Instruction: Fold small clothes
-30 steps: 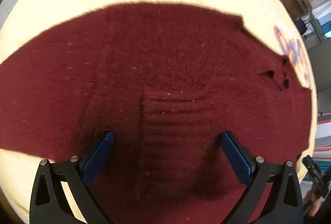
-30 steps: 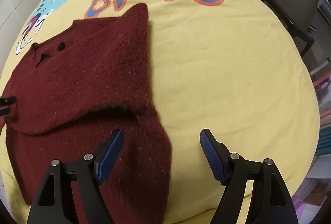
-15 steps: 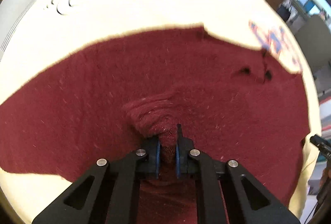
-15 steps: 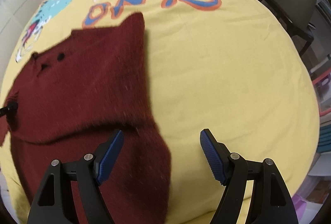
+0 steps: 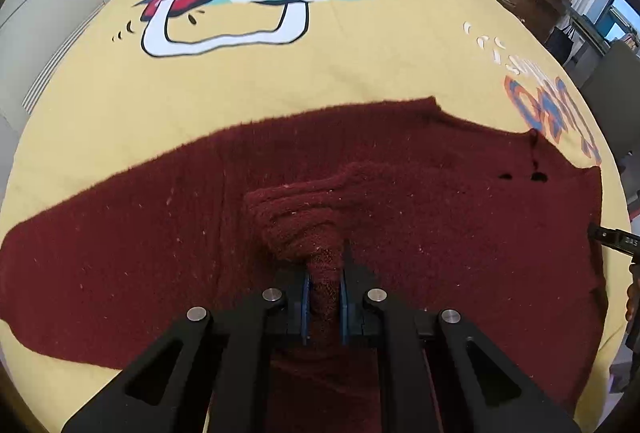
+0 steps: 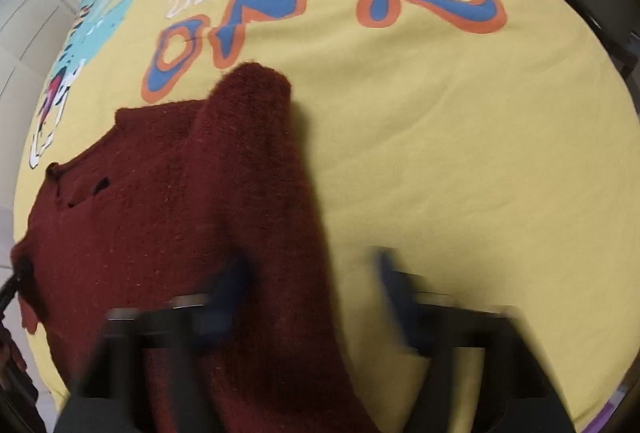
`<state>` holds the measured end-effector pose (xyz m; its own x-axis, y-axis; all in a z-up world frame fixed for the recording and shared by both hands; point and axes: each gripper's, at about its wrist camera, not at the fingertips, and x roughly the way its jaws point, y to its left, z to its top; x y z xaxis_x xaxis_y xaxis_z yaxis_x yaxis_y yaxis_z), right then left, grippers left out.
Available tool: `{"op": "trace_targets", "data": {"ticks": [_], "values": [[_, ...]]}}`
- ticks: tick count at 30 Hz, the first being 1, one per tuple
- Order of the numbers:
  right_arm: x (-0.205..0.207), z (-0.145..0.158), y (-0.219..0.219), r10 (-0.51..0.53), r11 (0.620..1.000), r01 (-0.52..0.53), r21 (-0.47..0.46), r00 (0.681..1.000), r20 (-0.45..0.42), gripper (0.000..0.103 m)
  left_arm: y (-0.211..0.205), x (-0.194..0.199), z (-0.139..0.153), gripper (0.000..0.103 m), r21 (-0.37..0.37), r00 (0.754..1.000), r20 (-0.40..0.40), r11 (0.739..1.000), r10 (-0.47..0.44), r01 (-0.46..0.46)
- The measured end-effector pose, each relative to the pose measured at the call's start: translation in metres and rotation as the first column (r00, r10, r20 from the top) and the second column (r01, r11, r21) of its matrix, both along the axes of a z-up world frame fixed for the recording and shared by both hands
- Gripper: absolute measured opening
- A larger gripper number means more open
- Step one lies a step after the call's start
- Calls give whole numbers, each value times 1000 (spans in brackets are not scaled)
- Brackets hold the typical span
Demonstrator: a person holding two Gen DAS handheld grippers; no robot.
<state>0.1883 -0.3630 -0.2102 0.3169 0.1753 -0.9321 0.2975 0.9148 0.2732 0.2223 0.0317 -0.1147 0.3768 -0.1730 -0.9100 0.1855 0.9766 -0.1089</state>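
Pinching a bunched ridge of the maroon sweater point(image 5: 304, 225) in the left gripper point(image 5: 323, 297), jaws clamped on knit. Straddling the sweater's edge with the right gripper point(image 6: 310, 285), blurred jaws just closing. Lying spread on the yellow bedspread point(image 5: 240, 81). Risking grabbing several layers, skewing the fold.

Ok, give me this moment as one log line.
left gripper: shut on pinched-up fold of sweater | right gripper: blurred, jaws just closing, sweater edge between them | surface: yellow bedspread
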Motion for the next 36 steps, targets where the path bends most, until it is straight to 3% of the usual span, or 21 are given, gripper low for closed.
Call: {"op": "trace_targets", "data": {"ticks": [7, 11, 14, 18, 19, 20, 21, 23, 26, 29, 30, 36], "values": [[-14, 20, -3, -40, 998, 42, -51, 998, 49, 16, -8, -2, -1, 9, 21, 999, 35, 999, -28, 28], [-10, 1, -2, -28, 996, 28, -90, 1000, 0, 16, -7, -1, -28, 10, 55, 1000, -1, 998, 3, -3], [-5, 1, 2, -28, 993, 27, -116, 1000, -4, 18, -8, -6, -32, 16, 85, 999, 34, 996, 0, -3], [-9, 15, 17, -1, 982, 5, -186, 1000, 23, 32, -12, -5, -29, 24, 111, 999, 41, 994, 7, -12], [-10, 19, 19, 2, 981, 4, -196, 999, 33, 45, -13, -4, -27, 26, 115, 999, 36, 993, 14, -18], [-12, 23, 23, 8, 978, 1, -209, 999, 44, 56, -13, -4, -24, 37, 123, 999, 35, 992, 21, -25], [-14, 29, 26, 17, 974, -3, -226, 998, 59, 76, -13, -4, -20, 55, 131, 999, 39, 991, 29, -34], [-19, 40, 37, 40, 968, -14, -249, 994, 99, 80, -12, -7, -7, 80, 116, 997, 72, 992, 33, -42], [-26, 58, 52, 81, 962, -39, -270, 986, 147, 83, -17, -11, 15, 99, 97, 993, 118, 995, 19, -31], [-32, 73, 78, 121, 963, -65, -263, 972, 203, 94, -27, -17, 30, 102, 79, 986, 168, 997, -4, -9], [-30, 75, 87, 133, 963, -74, -258, 967, 217, 103, -32, -20, 33, 102, 86, 984, 176, 996, -14, -1], [-21, 68, 143, 216, 953, -150, -262, 944, 247, 103, -65, -31, 17, 102, 74, 984, 163, 995, -73, 62]]}}
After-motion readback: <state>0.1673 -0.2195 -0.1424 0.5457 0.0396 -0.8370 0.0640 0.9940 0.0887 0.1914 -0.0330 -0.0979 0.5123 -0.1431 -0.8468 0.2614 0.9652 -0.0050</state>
